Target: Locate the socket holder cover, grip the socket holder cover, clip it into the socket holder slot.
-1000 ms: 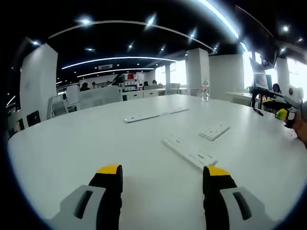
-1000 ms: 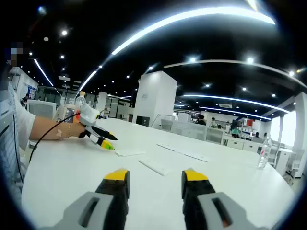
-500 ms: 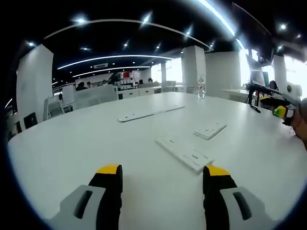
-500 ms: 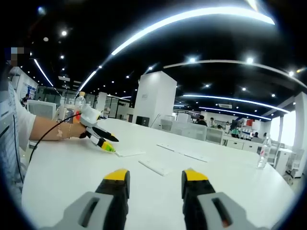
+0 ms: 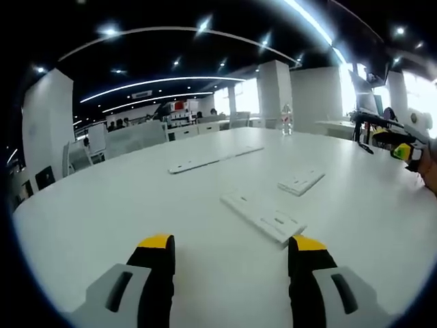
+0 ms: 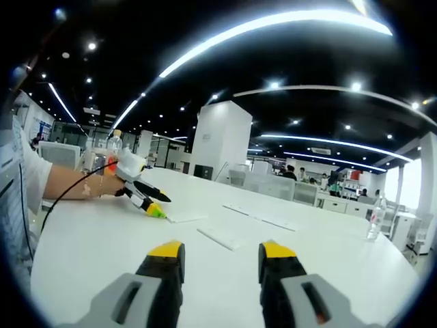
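Left gripper view, taken from left to right. The long white strip [image 5: 213,158] lies at the far left-centre of the white table [image 5: 102,225], well away from the tools. Nearer and central is a flat white rectangular plate with moulded openings [image 5: 263,217], lying just ahead of the left gripper [image 5: 232,256]; a smaller white plate [image 5: 301,182] lies beyond it and to its right, apart from it. Which of these two is the socket holder cover and which the holder cannot be settled at this resolution; the nearer plate is probably the holder, on the strength of its openings. At the far right edge the right gripper enters, carried in the person's hand, raised above the table.

Left gripper: jaws spread wide, nothing between them, tips above bare table.

Right gripper view, left to right. A person's forearm reaches in from the left carrying the left gripper, its yellow tip just beside the small plate. The larger plate lies centre, ahead of the right gripper [image 6: 221,260], whose jaws stand apart and empty.

Progress: locating stage only. The cover is neither gripped nor lifted, and no part is clipped into the slot. Outstanding: approach, grip, align, press home.
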Tool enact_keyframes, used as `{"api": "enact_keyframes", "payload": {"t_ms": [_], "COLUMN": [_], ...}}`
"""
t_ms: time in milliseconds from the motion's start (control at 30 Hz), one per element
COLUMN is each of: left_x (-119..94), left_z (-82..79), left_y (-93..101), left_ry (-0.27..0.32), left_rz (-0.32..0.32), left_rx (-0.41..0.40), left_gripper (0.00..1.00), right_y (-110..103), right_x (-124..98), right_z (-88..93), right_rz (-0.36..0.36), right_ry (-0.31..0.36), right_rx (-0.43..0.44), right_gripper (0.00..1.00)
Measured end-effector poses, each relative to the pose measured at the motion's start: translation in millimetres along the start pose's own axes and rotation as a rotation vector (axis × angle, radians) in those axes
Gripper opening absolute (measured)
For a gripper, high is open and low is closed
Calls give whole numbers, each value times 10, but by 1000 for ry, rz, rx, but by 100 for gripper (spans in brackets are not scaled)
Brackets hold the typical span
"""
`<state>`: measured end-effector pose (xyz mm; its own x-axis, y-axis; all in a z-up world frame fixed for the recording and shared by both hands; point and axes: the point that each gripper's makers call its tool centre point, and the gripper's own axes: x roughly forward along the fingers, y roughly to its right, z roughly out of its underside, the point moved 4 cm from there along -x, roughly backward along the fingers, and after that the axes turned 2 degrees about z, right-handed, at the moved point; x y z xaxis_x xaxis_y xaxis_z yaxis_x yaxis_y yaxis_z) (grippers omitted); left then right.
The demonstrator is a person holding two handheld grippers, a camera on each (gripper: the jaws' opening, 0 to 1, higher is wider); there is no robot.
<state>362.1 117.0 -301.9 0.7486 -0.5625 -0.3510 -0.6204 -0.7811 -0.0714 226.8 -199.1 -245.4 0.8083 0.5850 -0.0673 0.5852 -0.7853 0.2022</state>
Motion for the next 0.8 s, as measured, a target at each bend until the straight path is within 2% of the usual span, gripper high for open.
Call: {"api": "enact_keyframes", "payload": {"t_ms": [500, 667, 800], "left_x": [34, -12, -97], "left_z": [-18, -9, -77], "left_y": [-76, -58, -11], "left_ry": [-2, 2, 27], "left_rz": [-5, 6, 18], "left_rx": [-15, -20, -29], "left_gripper": [69, 67, 67], "right_y": [-33, -38, -39], "right_x": [-1, -1, 1], "right_z": [-5, 7, 18], "right_rz": [1, 1, 0], "right_ry": [-1, -7, -12], "right_rx": [1, 1, 5], "right_gripper": [44, 44, 44]}}
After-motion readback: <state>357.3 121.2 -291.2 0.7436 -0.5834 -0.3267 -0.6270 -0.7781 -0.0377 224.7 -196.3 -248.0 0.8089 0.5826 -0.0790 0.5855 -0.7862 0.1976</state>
